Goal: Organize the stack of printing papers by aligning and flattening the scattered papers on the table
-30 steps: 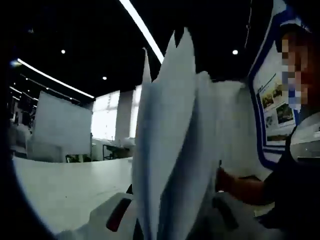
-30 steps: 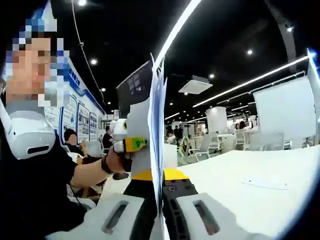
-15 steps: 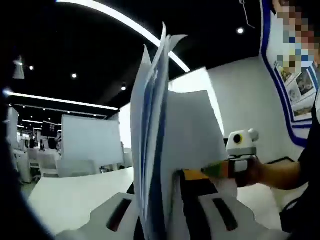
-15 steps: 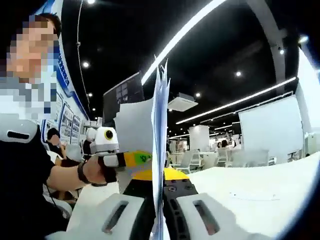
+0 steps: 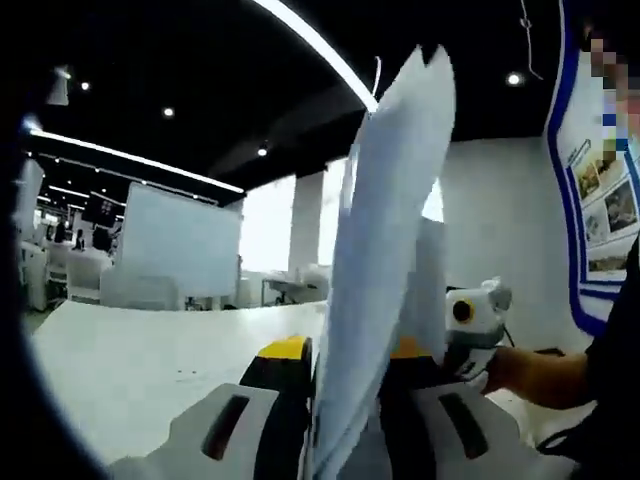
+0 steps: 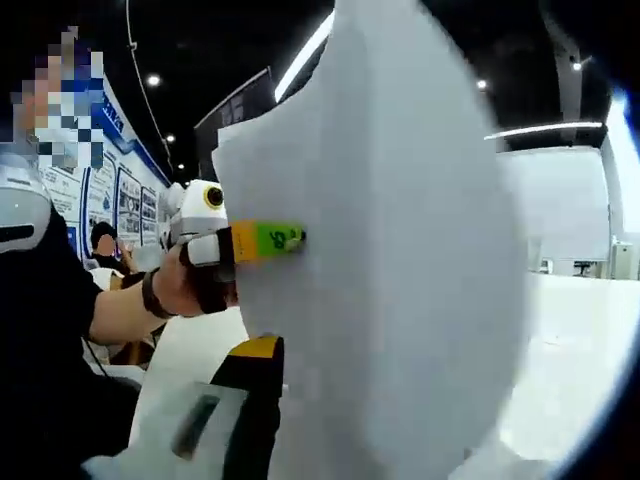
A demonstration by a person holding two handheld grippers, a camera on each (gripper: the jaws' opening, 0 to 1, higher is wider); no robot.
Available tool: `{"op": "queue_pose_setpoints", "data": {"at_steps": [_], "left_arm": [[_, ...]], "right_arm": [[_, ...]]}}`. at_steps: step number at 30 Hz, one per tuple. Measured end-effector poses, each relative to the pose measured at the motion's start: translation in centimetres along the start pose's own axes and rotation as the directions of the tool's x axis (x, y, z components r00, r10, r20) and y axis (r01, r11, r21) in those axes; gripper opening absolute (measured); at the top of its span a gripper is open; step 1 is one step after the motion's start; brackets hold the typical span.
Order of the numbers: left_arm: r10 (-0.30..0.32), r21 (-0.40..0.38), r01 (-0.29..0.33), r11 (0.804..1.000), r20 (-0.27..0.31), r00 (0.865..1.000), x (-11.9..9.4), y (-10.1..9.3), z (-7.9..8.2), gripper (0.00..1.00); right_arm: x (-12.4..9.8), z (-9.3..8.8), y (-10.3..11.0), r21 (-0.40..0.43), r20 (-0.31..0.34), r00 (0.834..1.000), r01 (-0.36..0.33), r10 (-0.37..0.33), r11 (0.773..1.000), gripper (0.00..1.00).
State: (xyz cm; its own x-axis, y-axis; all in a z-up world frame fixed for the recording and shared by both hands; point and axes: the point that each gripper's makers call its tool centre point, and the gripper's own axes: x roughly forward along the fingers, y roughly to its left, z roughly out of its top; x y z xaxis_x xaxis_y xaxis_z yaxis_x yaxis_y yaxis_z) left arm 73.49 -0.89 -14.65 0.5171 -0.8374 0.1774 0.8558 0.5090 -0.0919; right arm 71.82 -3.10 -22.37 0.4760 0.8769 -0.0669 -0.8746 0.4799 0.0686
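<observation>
A long strip light [image 5: 315,45] crosses the dark ceiling, with small round spotlights [image 5: 168,112] near it. A white board [image 5: 175,250] stands beyond the far edge of the desk [image 5: 130,360]. Posters [image 5: 605,205] with blue borders hang on the wall. A dark screen [image 6: 240,105], probably a monitor, hangs overhead.

Both cams close, facing each other across shared upright papers [image 5: 385,260].

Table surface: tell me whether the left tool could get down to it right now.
Probably not freely: the left tool is shut on the paper stack, held upright above the white table, so the sheets' lower edges would likely meet it first.
</observation>
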Motion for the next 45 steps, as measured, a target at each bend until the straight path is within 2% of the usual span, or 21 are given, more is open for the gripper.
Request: {"op": "queue_pose_setpoints", "data": {"at_steps": [2, 5, 12, 16, 19, 21, 25, 27, 29, 30, 32, 35, 37, 38, 40, 42, 45], "left_arm": [[-0.018, -0.039, 0.018, 0.999, 0.007, 1.000, 0.2, -0.1, -0.1, 0.28], [-0.023, -0.022, 0.023, 0.999, 0.000, 1.000, 0.4, -0.2, -0.5, 0.26], [-0.096, -0.013, 0.096, 0.995, 0.007, 0.995, 0.2, -1.3, -0.3, 0.08], [-0.112, 0.012, 0.112, 0.994, 0.019, 0.994, -0.3, -1.7, 0.0, 0.06], [-0.128, -0.025, 0.131, 0.991, 0.082, 0.988, -0.8, -1.9, 1.4, 0.06], [-0.146, -0.045, 0.154, 0.987, 0.141, 0.979, -1.4, -1.9, 2.9, 0.06], [-0.192, -0.122, 0.233, 0.965, 0.279, 0.941, -2.9, -2.1, 6.2, 0.06], [-0.194, -0.124, 0.242, 0.962, 0.311, 0.930, -3.5, -1.9, 7.2, 0.06], [-0.198, -0.118, 0.254, 0.960, 0.355, 0.914, -4.1, -1.9, 8.2, 0.06], [-0.199, -0.125, 0.262, 0.957, 0.375, 0.905, -4.3, -2.0, 8.7, 0.06], [-0.201, -0.146, 0.289, 0.946, 0.435, 0.878, -4.8, -2.3, 9.9, 0.06], [-0.208, -0.158, 0.319, 0.935, 0.483, 0.851, -5.1, -2.7, 10.9, 0.06], [-0.214, -0.170, 0.348, 0.922, 0.527, 0.823, -5.5, -3.1, 11.8, 0.06], [-0.217, -0.179, 0.373, 0.911, 0.560, 0.800, -5.8, -3.3, 12.5, 0.06], [-0.213, -0.201, 0.406, 0.891, 0.605, 0.767, -6.3, -3.4, 13.5, 0.06], [-0.201, -0.211, 0.410, 0.887, 0.624, 0.755, -6.4, -3.3, 14.0, 0.06], [-0.197, -0.215, 0.414, 0.884, 0.632, 0.750, -6.4, -3.3, 14.1, 0.06]], "right_arm": [[0.2, -0.2, 0.0, 0.010, -0.001, 1.000, 0.000, 0.000, 1.000, 0.28], [0.2, -0.4, -0.1, 0.001, -0.011, 1.000, 0.006, -0.006, 1.000, 0.28], [-0.3, 0.3, -0.3, 0.004, 0.015, 1.000, 0.004, -0.004, 1.000, 0.29], [-0.9, 0.9, -0.6, 0.018, 0.048, 0.999, 0.008, -0.009, 1.000, 0.30], [-1.7, 1.7, -0.8, 0.046, 0.096, 0.995, 0.008, -0.012, 0.999, 0.35], [-2.1, 2.2, -1.0, 0.073, 0.129, 0.991, 0.012, -0.021, 0.997, 0.40], [-3.3, 3.8, -1.7, 0.136, 0.215, 0.976, 0.010, -0.039, 0.991, 0.49], [-4.0, 4.6, -1.7, 0.186, 0.265, 0.964, -0.019, -0.031, 0.982, 0.51], [-4.4, 5.2, -1.5, 0.215, 0.299, 0.954, -0.053, -0.014, 0.975, 0.54], [-4.6, 5.3, -1.4, 0.213, 0.308, 0.951, -0.067, -0.002, 0.975, 0.55], [-4.8, 5.5, -0.8, 0.196, 0.329, 0.944, -0.094, 0.024, 0.976, 0.57], [-5.0, 5.7, -0.4, 0.204, 0.363, 0.931, -0.128, 0.046, 0.970, 0.58], [-5.1, 5.9, -0.2, 0.223, 0.380, 0.923, -0.153, 0.058, 0.963, 0.59], [-5.1, 5.8, -0.2, 0.231, 0.383, 0.922, -0.160, 0.061, 0.960, 0.60], [-5.1, 6.0, 0.0, 0.242, 0.397, 0.915, -0.178, 0.070, 0.954, 0.61], [-5.2, 6.4, 0.7, 0.250, 0.423, 0.901, -0.222, 0.100, 0.943, 0.62], [-5.2, 6.6, 1.0, 0.252, 0.430, 0.896, -0.239, 0.113, 0.938, 0.62]]}}
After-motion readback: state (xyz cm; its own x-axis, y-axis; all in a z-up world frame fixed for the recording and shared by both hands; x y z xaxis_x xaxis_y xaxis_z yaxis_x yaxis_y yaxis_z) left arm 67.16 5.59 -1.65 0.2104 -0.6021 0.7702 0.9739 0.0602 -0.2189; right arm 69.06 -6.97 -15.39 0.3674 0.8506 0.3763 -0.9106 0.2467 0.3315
